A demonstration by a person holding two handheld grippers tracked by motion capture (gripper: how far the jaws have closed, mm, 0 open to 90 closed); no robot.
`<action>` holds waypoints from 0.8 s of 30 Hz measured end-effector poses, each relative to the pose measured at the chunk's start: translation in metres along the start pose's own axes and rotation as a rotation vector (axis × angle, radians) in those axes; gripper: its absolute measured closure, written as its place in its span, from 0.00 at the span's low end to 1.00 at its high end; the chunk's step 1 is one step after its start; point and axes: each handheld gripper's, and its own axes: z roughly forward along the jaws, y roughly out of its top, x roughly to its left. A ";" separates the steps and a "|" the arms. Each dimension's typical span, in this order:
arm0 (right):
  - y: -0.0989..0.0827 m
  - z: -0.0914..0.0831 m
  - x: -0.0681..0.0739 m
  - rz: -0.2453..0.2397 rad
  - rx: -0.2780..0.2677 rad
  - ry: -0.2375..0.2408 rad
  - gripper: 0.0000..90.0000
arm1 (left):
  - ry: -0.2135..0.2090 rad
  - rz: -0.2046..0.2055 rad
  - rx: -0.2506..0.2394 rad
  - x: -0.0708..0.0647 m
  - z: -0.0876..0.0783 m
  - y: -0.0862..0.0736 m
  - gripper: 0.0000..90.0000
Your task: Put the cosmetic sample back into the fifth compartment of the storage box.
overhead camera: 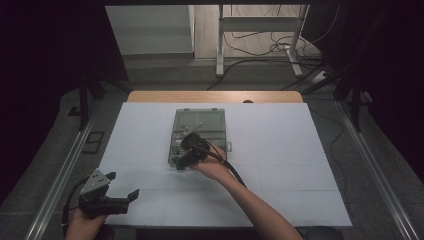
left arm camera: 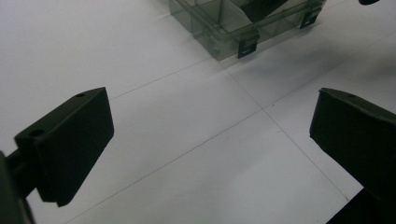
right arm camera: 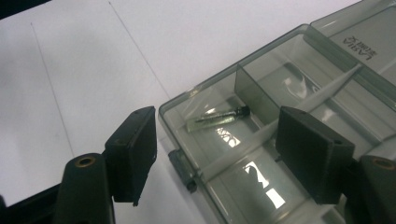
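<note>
The right gripper [right arm camera: 215,154] hangs with jaws spread over the clear compartment box's [right arm camera: 299,60] corner; just ahead a small vial [right arm camera: 217,119] lies in the corner compartment, a divider [right arm camera: 254,93] beside it. The left gripper [left arm camera: 210,154], jaws wide and empty, rests over bare white table [left arm camera: 93,46] well short of the box.

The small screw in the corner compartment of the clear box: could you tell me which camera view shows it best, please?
The right gripper view: the screw lies in plain sight in the clear box, beyond the right gripper. The high view is too distant to make it out, and the left gripper view catches just the box's near edge.
</note>
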 end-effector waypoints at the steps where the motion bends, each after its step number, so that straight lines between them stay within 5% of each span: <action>1: -0.001 -0.001 0.000 -0.005 0.005 0.001 0.31 | 0.000 0.000 0.000 0.000 0.000 0.000 0.00; 24: -0.020 -0.021 -0.001 0.035 0.016 0.043 0.18 | 0.000 0.000 0.003 0.000 0.000 0.000 0.00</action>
